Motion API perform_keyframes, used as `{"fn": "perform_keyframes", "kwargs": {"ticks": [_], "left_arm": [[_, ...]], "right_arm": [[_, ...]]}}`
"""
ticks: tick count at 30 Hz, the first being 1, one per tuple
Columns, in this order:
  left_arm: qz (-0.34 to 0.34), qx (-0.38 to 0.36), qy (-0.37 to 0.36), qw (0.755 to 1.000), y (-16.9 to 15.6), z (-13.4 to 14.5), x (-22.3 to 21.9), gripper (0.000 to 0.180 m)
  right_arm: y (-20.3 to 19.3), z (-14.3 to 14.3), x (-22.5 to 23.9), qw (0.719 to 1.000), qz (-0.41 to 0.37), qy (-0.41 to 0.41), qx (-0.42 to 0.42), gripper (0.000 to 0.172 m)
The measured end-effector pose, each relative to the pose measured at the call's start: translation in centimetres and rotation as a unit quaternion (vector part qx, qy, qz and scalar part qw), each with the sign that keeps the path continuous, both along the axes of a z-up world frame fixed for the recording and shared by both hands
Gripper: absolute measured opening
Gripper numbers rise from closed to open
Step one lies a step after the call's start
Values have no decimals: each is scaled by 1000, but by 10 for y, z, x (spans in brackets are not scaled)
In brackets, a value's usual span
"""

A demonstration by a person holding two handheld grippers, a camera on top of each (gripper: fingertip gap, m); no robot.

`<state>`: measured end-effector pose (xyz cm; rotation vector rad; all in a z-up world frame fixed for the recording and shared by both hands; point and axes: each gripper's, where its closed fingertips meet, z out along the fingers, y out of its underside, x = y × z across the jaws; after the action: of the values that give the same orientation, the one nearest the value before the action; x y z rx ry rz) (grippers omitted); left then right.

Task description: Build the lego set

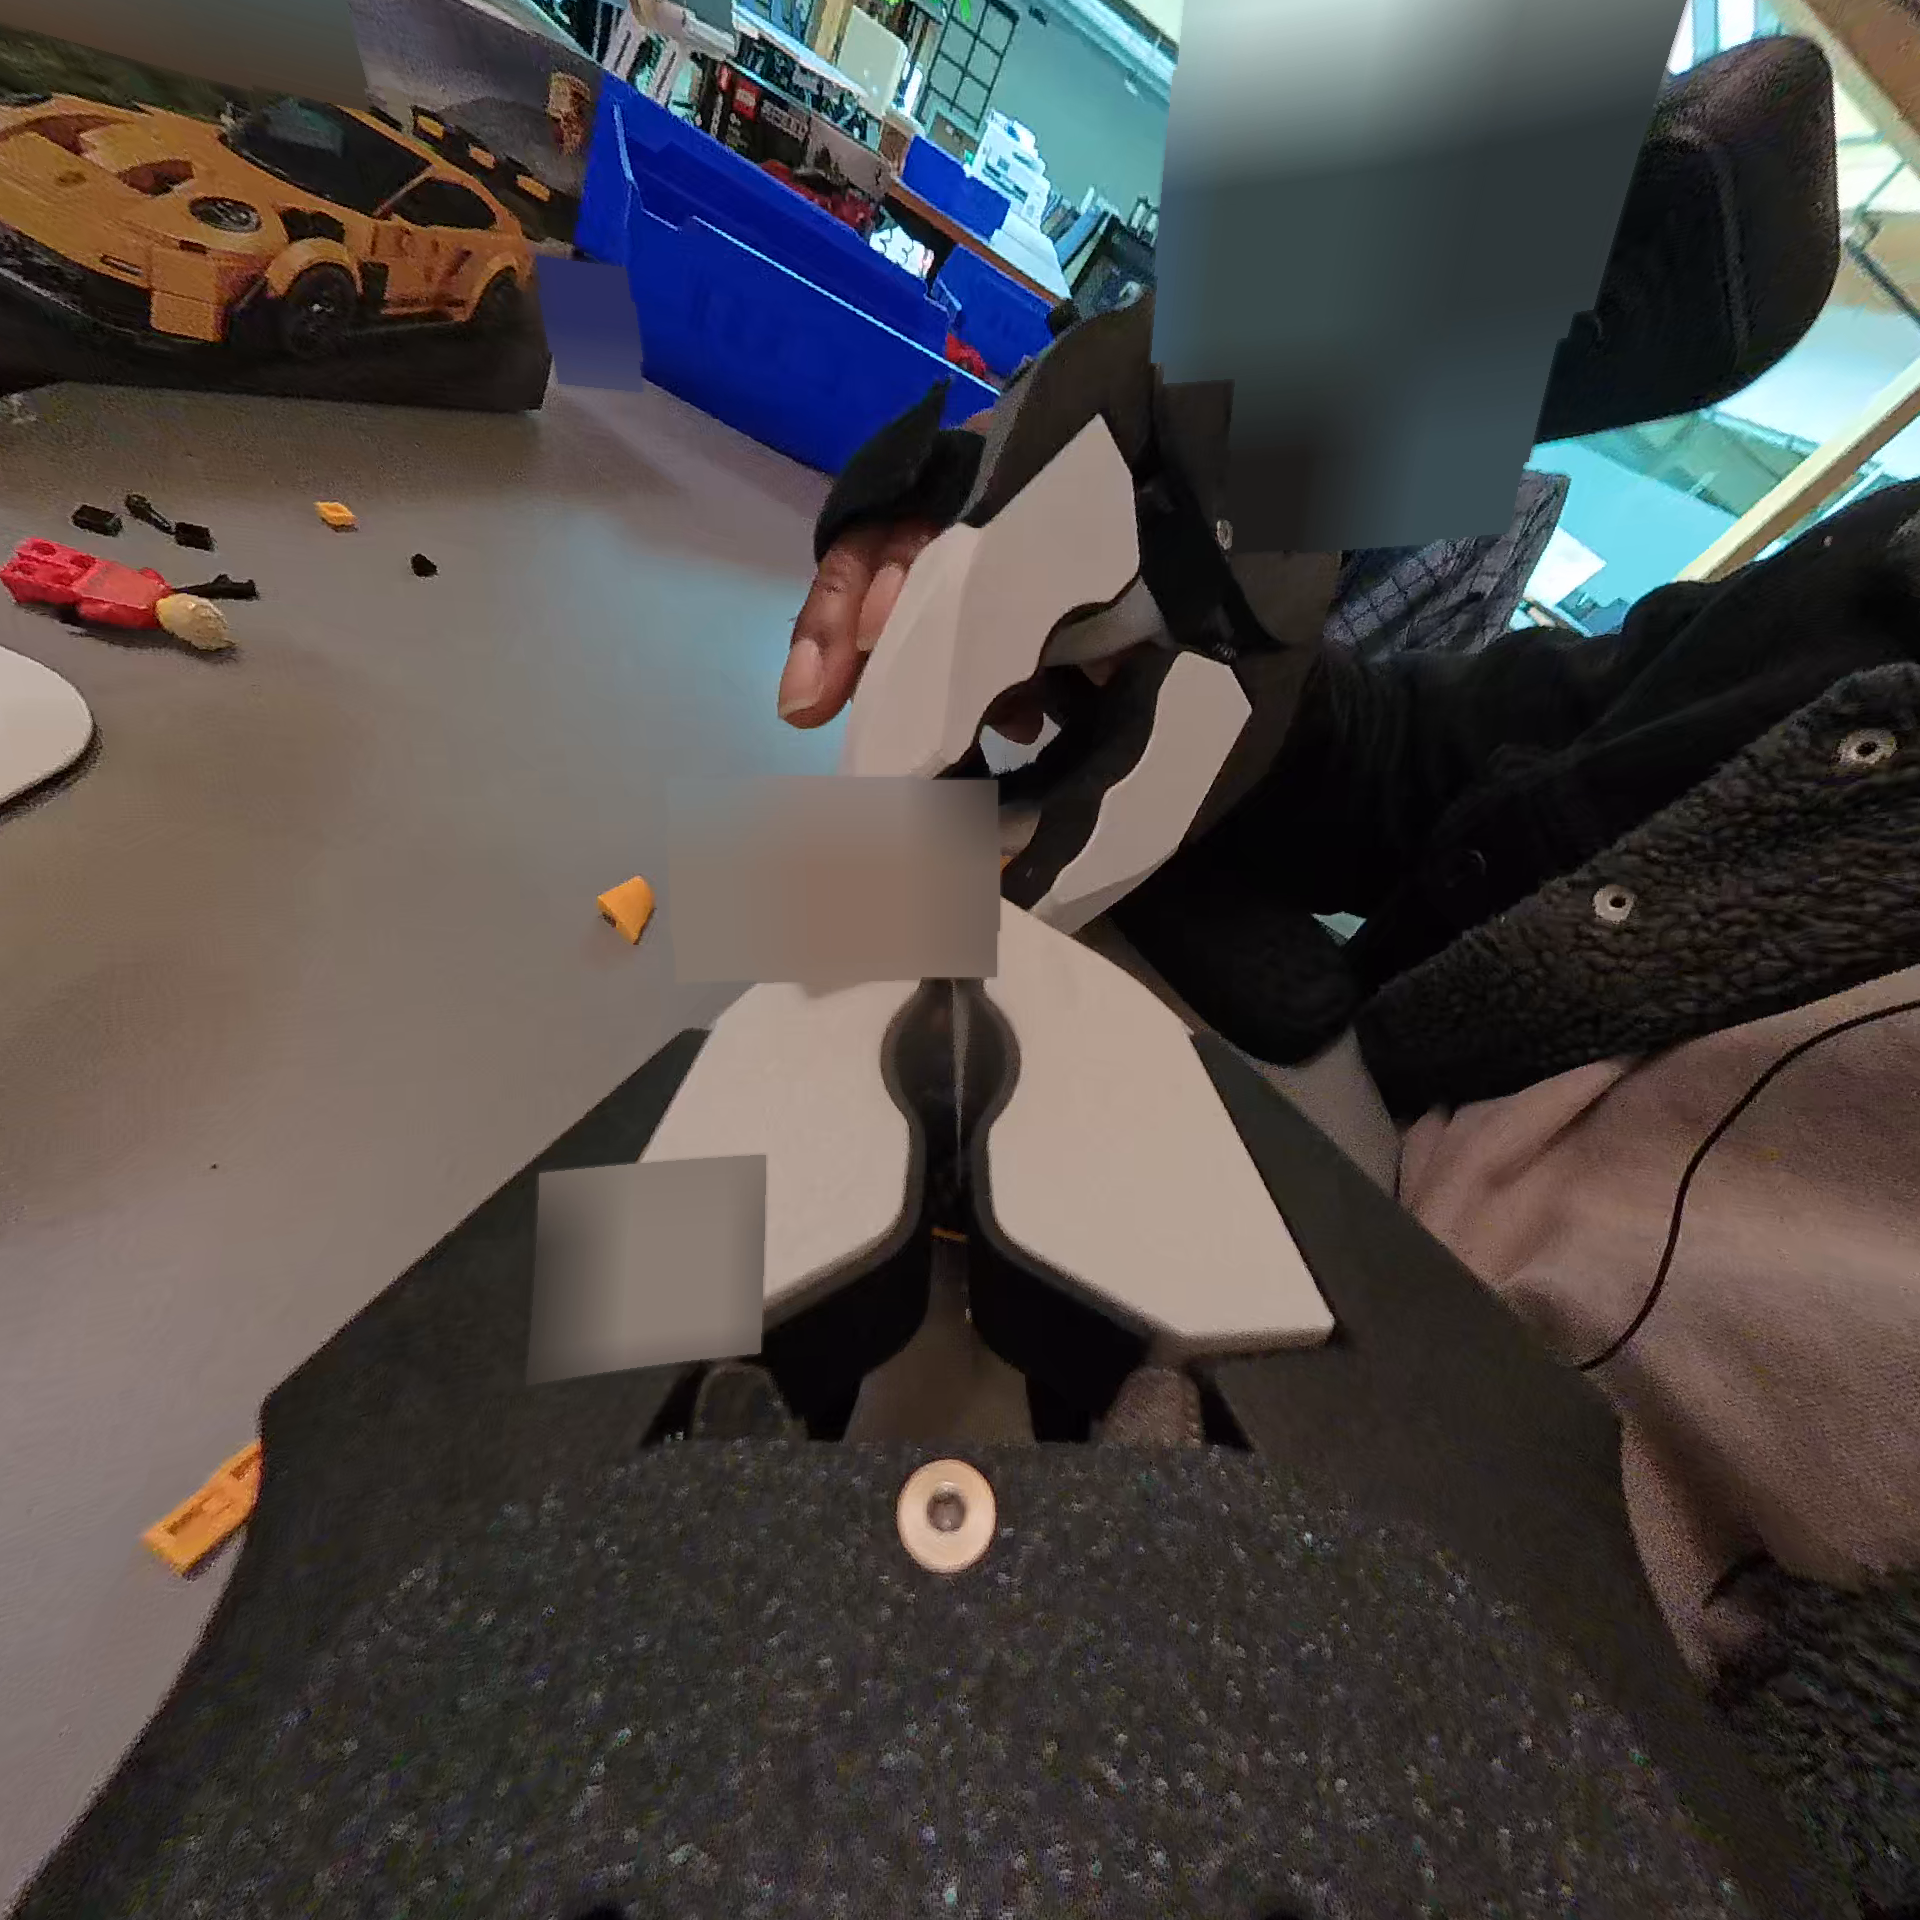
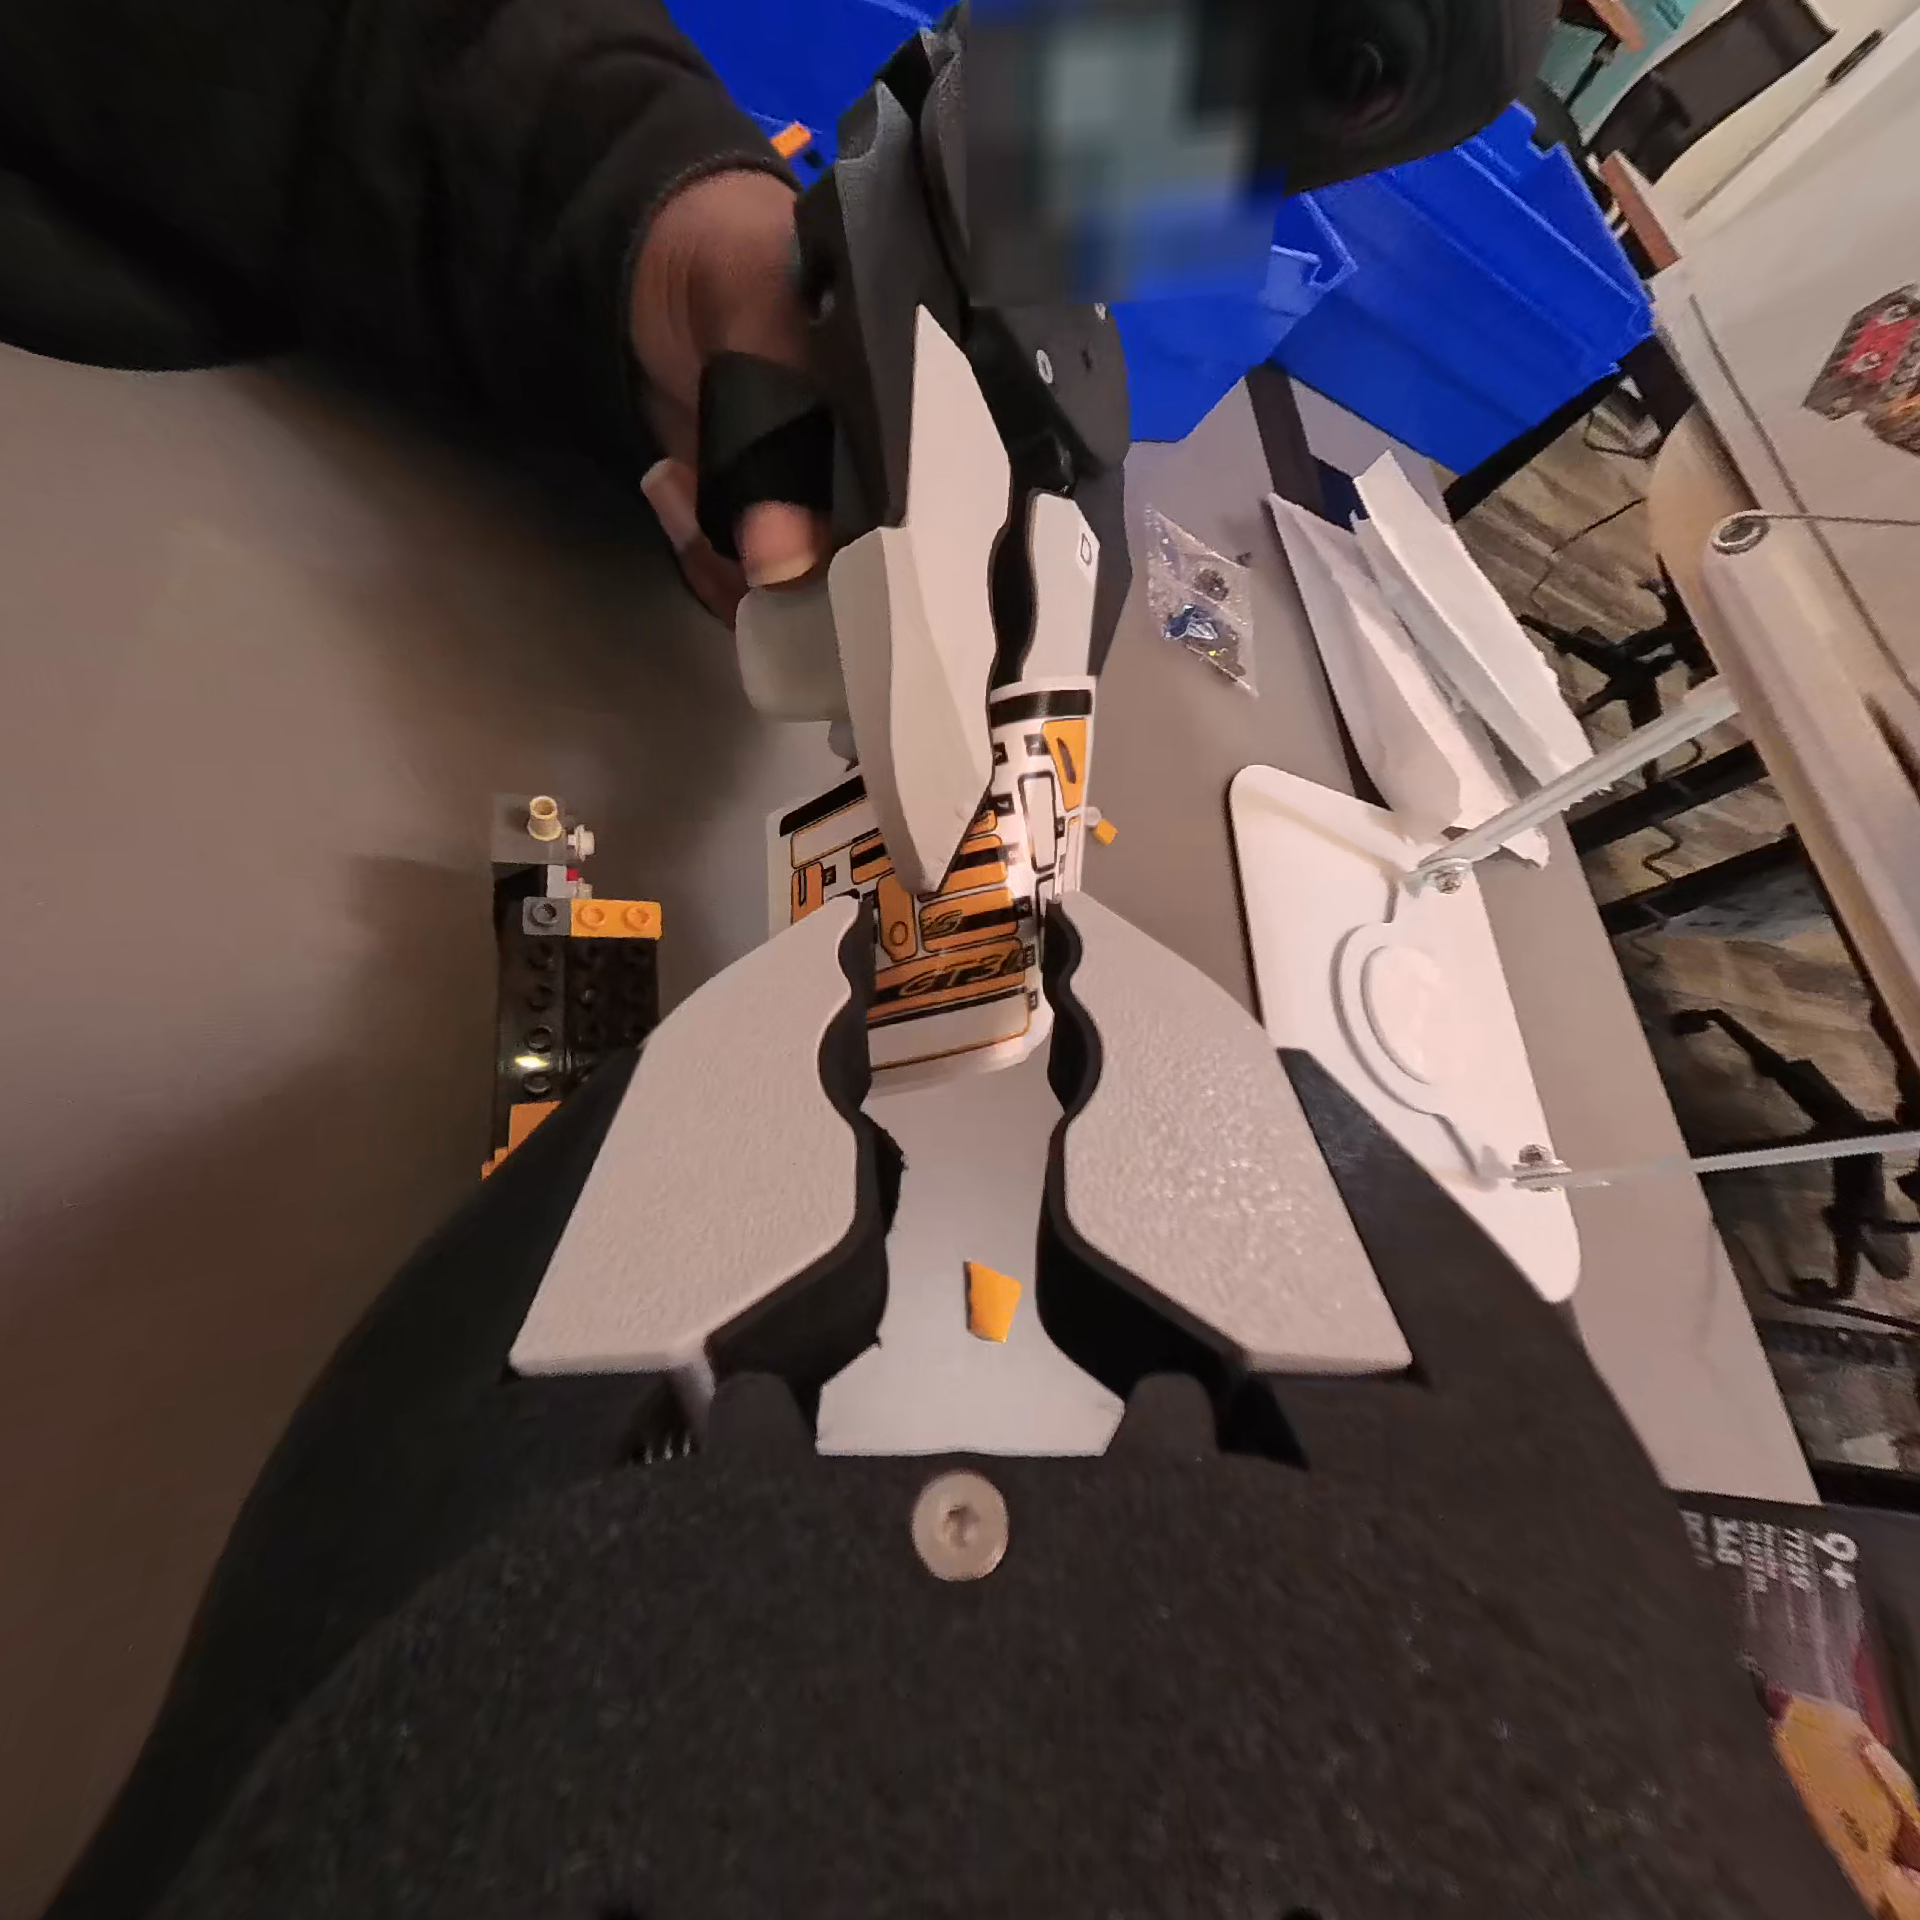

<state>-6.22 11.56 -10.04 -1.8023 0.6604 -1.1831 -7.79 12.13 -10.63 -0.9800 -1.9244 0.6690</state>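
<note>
Behind the shut left tongs (image 1: 951, 997) and open right tongs (image 2: 961, 925), blue bins (image 1: 790, 343) hold red pieces (image 1: 966, 358).

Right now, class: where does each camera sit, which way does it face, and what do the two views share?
Left wrist view: sits on the left gripper, facing across the grey table at the right gripper and its hand.
Right wrist view: sits on the right gripper, looking down at a sticker sheet; the left gripper and hand show.
Shared: both grippers, table, blue bins.
</note>
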Motion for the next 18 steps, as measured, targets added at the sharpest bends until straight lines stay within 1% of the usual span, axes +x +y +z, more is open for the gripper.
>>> {"fn": "perform_keyframes", "kwargs": {"ticks": [1, 6, 8, 10, 12, 14, 18], "left_arm": [[-4, 3, 7, 1000, -1, -1, 1, 0], [-24, 27, 55, 998, -8, -8, 6, 0], [-24, 31, 68, 997, -8, -10, 7, 0], [-21, 28, 67, 997, -7, -10, 5, 0], [-21, 24, 63, 998, -7, -10, 4, 0], [-16, 30, 75, 997, -6, -12, 3, 1], [15, 65, 114, 991, 2, -11, -10, 11]], "right_arm": [[0, 0, 1, 1000, 2, -2, -5, 31], [-5, -4, 3, 1000, 17, -13, -17, 33], [-8, -8, 5, 999, 26, -26, -17, 23], [-8, -8, 5, 999, 25, -24, -17, 18], [-8, -8, 6, 999, 29, -26, -33, 14], [-7, -9, 8, 998, 29, -32, -43, 11], [-1, -9, 11, 997, 20, -39, -71, 7]]}}
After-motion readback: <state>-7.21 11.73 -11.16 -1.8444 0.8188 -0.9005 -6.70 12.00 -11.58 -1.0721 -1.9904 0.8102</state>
